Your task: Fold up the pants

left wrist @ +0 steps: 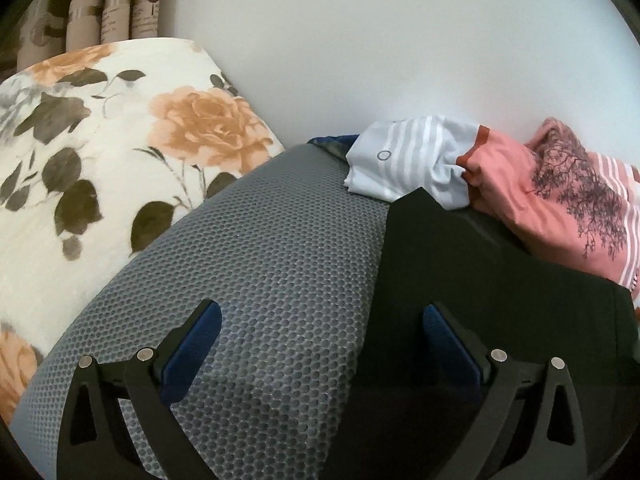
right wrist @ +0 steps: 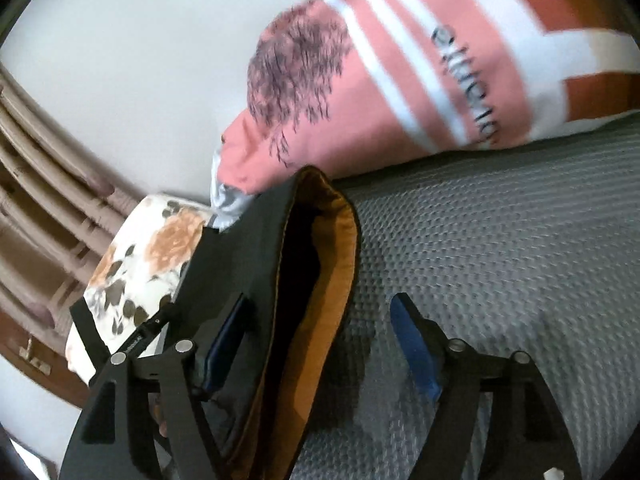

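Observation:
The black pants (left wrist: 480, 280) lie on the grey mesh mattress (left wrist: 260, 280), covering its right part in the left wrist view. My left gripper (left wrist: 320, 320) is open above the mattress, its jaws straddling the pants' left edge. In the right wrist view the pants (right wrist: 240, 248) show their open waistband with an orange-brown lining (right wrist: 336, 264). My right gripper (right wrist: 320, 320) is open, jaws wide on either side of the waistband edge, holding nothing.
A pink pillow with white stripes and a tree print (left wrist: 560, 200) (right wrist: 380, 92) lies at the mattress head beside a light blue striped cloth (left wrist: 412, 164). A floral blanket (left wrist: 100, 152) (right wrist: 140, 264) lies left. White wall and curtains (left wrist: 100, 4) stand behind.

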